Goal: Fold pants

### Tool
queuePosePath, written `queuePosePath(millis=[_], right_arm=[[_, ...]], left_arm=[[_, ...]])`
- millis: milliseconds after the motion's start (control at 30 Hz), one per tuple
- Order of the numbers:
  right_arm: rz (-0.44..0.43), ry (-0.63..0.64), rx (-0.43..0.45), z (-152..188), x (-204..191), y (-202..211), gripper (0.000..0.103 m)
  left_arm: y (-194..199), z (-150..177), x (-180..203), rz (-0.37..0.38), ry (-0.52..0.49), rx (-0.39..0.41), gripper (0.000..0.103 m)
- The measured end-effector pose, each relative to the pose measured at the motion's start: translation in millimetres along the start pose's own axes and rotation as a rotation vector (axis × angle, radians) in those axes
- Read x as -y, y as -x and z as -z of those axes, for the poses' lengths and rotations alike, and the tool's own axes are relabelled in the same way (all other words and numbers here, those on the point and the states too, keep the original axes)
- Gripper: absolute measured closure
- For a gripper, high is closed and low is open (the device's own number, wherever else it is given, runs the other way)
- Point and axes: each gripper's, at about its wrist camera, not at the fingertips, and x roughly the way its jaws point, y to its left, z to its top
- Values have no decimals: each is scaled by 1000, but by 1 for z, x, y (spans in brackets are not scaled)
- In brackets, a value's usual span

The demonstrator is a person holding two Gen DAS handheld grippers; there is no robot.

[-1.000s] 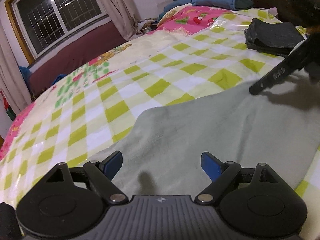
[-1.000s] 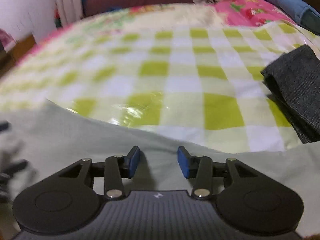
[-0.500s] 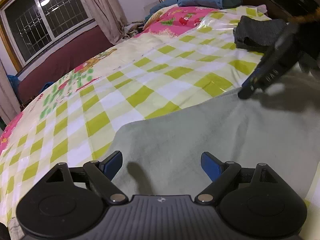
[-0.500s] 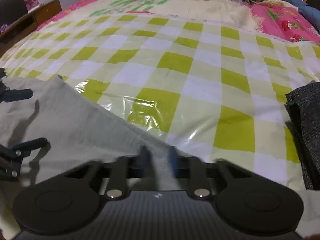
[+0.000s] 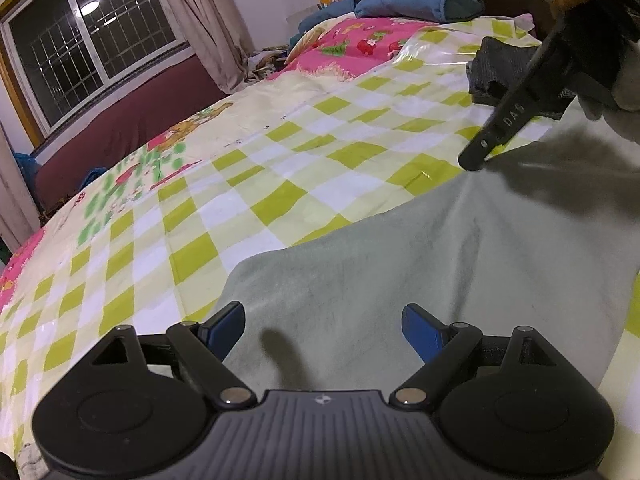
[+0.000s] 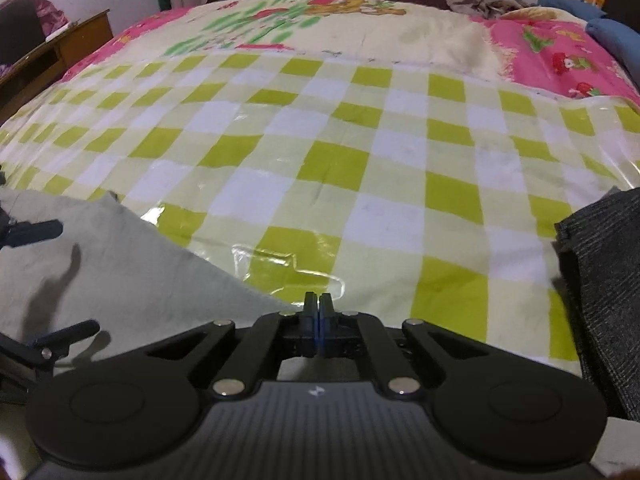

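A bed (image 6: 360, 168) fills both views, covered by a glossy sheet in green, white and cream checks, with a pink printed cover (image 5: 360, 46) and a blue pillow (image 5: 416, 2) toward its far head end. The pants (image 5: 400, 256), pale grey-green, lie spread flat along the near edge of the bed, their upper hem running diagonally across the checks. A dark grey folded garment (image 6: 604, 280) sits on the bed beside them, at the right side in the right wrist view, apart from the pale cloth. The left gripper (image 5: 324, 328) hangs just above the near part of the pants with its blue-padded fingers spread wide, nothing between them. The right gripper (image 6: 319, 316) has just been closing and its jaws now stand pressed together at the pants' upper edge; the left wrist view shows pale cloth rising toward it, so it pinches the hem.
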Motion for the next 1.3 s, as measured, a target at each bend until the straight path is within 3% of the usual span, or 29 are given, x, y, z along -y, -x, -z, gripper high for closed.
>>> queuePosePath(millis=[67,100,267,367,500,567,600,700,867,1200,1300], right_arm=[[-21,8,-67,3,0,-7,99],[2,6,-54,7,0,-7,94],[75,-119,116,31,12,37,90],[96,-265,170,67,27,67,74],[220,-467,85,124,65,74,75],[201,-623,148,147,89,95,78],[204,-697,197,158,99,108,74],[253,-841,286,188,118,140,72],[177,-1016,351,229,137,162,72],[93,-1091,411,226,151,146,67],[61,-1153,497,237,158,161,67]], left_arm=[[-1,2,1,9,-2,-13,4],[-1,4,2,7,-10,-20,4],[11,17,0,-14,-8,-22,4],[13,25,-1,-4,11,-46,3],[12,29,7,-40,-8,-58,2],[18,23,12,-51,-24,-56,2],[22,21,14,-50,-32,-49,2],[32,14,28,-41,-74,-33,2],[37,5,54,-14,-131,-37,2],[47,-5,79,-1,-211,-35,2],[48,-8,80,1,-211,-28,2]])
